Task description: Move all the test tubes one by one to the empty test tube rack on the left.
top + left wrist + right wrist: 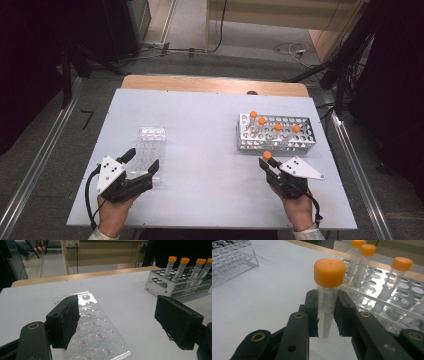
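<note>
My right gripper [265,163] [327,312] is shut on a clear tube with an orange cap [329,272] [267,155], held upright just in front of the metal rack [305,144] [402,287]. Several more orange-capped tubes [262,121] [183,261] stand in that rack at the right of the table. My left gripper [143,160] [117,322] is open over the near end of a clear plastic rack [150,145] [95,325] at the left. Its jaws stand wide apart with nothing between them.
The white table top [210,130] lies between the two racks. A wooden strip [215,84] runs along its far edge. Grey floor, cables and dark stands surround the table. A person's hands [115,215] enter from the bottom.
</note>
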